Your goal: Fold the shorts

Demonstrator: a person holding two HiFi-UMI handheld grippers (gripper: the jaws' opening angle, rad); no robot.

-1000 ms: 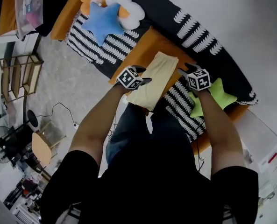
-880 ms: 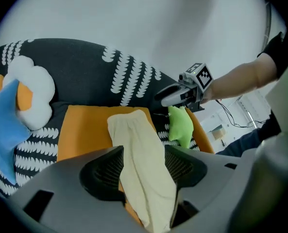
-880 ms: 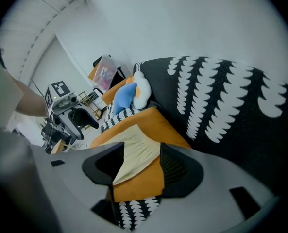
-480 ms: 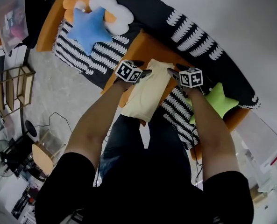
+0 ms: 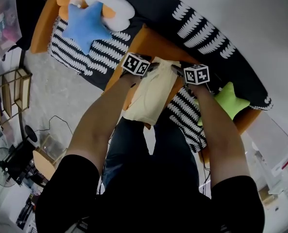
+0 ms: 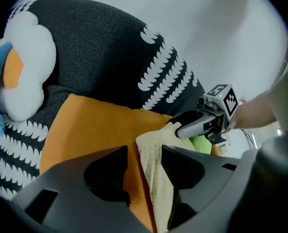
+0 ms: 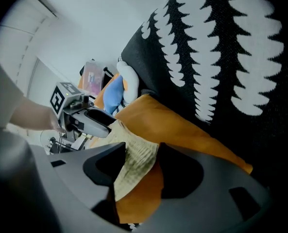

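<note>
Pale yellow shorts (image 5: 151, 93), folded into a long strip, lie on an orange cushion (image 5: 148, 40), their near end hanging toward the person's knees. My left gripper (image 5: 156, 66) is at the strip's far left corner and my right gripper (image 5: 175, 69) at its far right corner. In the left gripper view the cloth corner (image 6: 156, 169) lies between my jaws (image 6: 144, 152), with orange showing beside it. The right gripper view shows the other corner (image 7: 131, 161) between its jaws (image 7: 141, 152). Both pairs of jaws have just been closing, and neither pinches the cloth.
A blue star pillow (image 5: 85, 25) and a white flower cushion (image 5: 110, 6) sit at the sofa's left, a green star pillow (image 5: 228, 101) at its right. The black sofa back (image 5: 202, 28) rises just beyond the cushion. A wooden rack (image 5: 10, 91) stands on the floor at left.
Both grippers have moved from beside the middle of the strip to its far corners and come closer together. The shorts themselves lie as before.
</note>
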